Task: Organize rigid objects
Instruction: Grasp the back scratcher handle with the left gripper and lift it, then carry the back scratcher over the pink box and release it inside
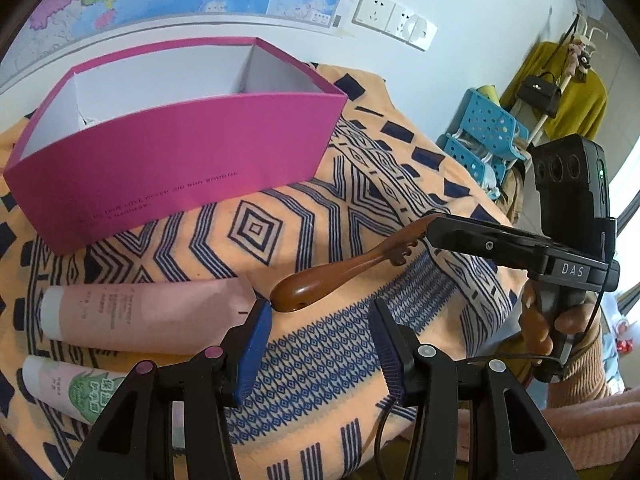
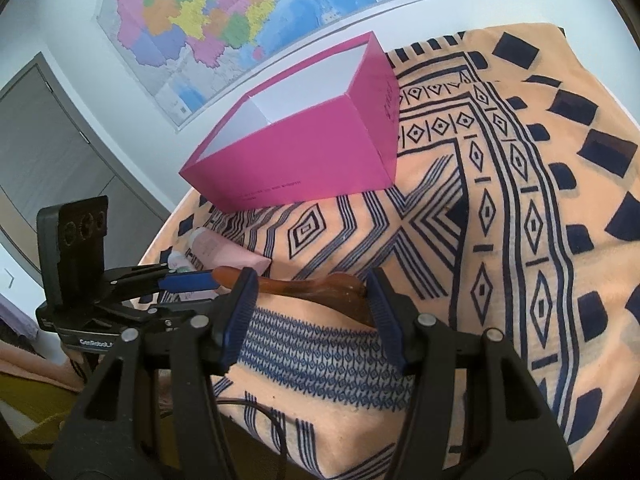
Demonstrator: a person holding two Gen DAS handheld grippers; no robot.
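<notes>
A brown wooden comb (image 1: 340,270) lies on the patterned cloth, handle end toward the left. My left gripper (image 1: 320,320) is open just in front of it, left fingertip touching the handle end. My right gripper (image 2: 312,292) is open, jaws either side of the comb (image 2: 320,286); it shows in the left wrist view (image 1: 480,236) at the comb's far end. An open pink box (image 1: 176,152) stands behind, white inside; it also shows in the right wrist view (image 2: 304,148). A pink tube (image 1: 148,314) and a second tube (image 1: 68,388) lie at left.
The orange and navy cloth (image 1: 400,184) covers the table and drops off at the right and front edges. A wall with a map (image 2: 240,12) stands behind the box. Blue baskets (image 1: 484,132) and a coat rack stand beyond the right edge.
</notes>
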